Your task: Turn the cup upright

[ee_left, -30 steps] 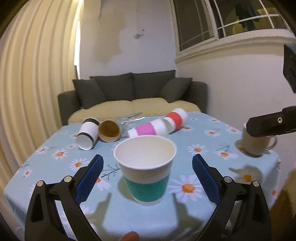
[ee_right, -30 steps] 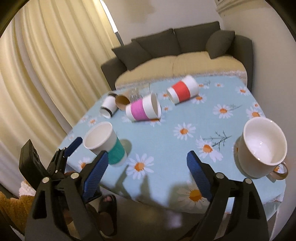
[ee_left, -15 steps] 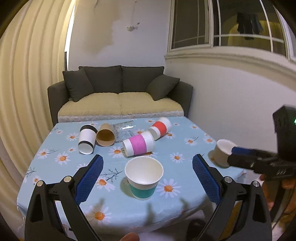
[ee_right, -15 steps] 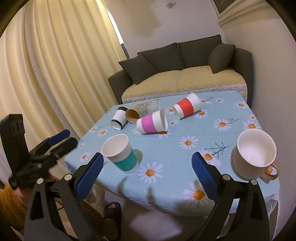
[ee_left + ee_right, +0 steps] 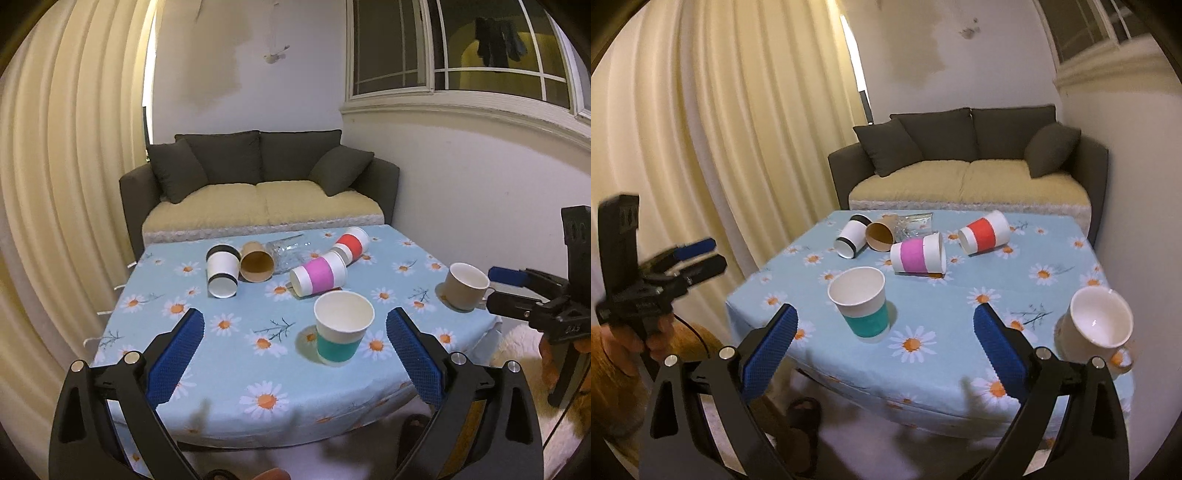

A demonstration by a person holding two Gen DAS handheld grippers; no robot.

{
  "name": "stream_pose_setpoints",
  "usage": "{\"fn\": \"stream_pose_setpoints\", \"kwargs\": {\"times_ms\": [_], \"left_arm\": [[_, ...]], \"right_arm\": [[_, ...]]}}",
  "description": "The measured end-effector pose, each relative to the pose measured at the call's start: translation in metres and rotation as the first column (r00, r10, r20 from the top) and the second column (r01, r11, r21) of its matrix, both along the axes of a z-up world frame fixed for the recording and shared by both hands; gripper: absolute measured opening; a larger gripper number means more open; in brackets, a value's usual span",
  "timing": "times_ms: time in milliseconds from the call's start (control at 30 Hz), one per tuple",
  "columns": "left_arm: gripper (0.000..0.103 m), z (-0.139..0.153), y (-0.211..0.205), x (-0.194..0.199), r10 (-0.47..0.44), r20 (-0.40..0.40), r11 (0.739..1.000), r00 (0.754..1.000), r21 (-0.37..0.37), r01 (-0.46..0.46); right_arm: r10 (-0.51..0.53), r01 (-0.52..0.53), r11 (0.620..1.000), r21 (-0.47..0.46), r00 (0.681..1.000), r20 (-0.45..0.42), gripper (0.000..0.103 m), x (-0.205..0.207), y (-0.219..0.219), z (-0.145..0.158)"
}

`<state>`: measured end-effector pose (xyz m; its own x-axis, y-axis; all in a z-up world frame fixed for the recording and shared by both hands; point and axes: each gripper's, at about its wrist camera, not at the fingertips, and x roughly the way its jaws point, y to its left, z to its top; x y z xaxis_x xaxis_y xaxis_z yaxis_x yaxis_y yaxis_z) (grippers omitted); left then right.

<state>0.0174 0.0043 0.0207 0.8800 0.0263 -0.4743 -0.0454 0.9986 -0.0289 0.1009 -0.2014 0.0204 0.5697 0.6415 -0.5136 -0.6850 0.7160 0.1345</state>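
A white paper cup with a teal band [image 5: 341, 332] stands upright near the table's front edge; it also shows in the right wrist view [image 5: 864, 302]. Behind it lie a pink-banded cup [image 5: 319, 277], a red-banded cup [image 5: 351, 243], a black-banded cup [image 5: 221, 271] and a brown cup [image 5: 256, 262], all on their sides. My left gripper [image 5: 293, 354] is open and empty, held back in front of the table. My right gripper [image 5: 884, 350] is open and empty, also off the front edge.
A beige mug [image 5: 463, 286] stands upright at the table's right edge. A crumpled clear plastic wrapper [image 5: 290, 253] lies among the cups. The table carries a blue daisy cloth [image 5: 229, 369]. A dark sofa [image 5: 258, 184] stands behind, curtains on the left, a wall on the right.
Both grippers have pulled back and up from the table. The teal cup, close between the left fingers a second ago, now stands farther off. The cups have not moved.
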Motion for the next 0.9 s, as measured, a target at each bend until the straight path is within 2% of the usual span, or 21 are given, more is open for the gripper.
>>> {"fn": "stream_pose_setpoints", "kwargs": {"times_ms": [267,567,900], "left_arm": [[0.097,-0.026,0.018,-0.004,-0.032,0.004,0.998,0.999,-0.046,0.032],[0.097,-0.042,0.019,-0.001,-0.036,-0.018,0.996,0.999,-0.077,0.035],[0.097,-0.046,0.017,0.000,-0.034,-0.018,0.995,0.999,-0.093,0.032]], "right_arm": [[0.052,-0.049,0.997,-0.060,0.998,0.045,0.095,-0.007,0.013,-0.011],[0.029,-0.028,0.999,-0.043,1.000,0.004,0.095,0.004,0.014,-0.025],[0.030,-0.031,0.999,-0.023,0.999,-0.009,0.095,0.008,0.014,-0.030]]}}
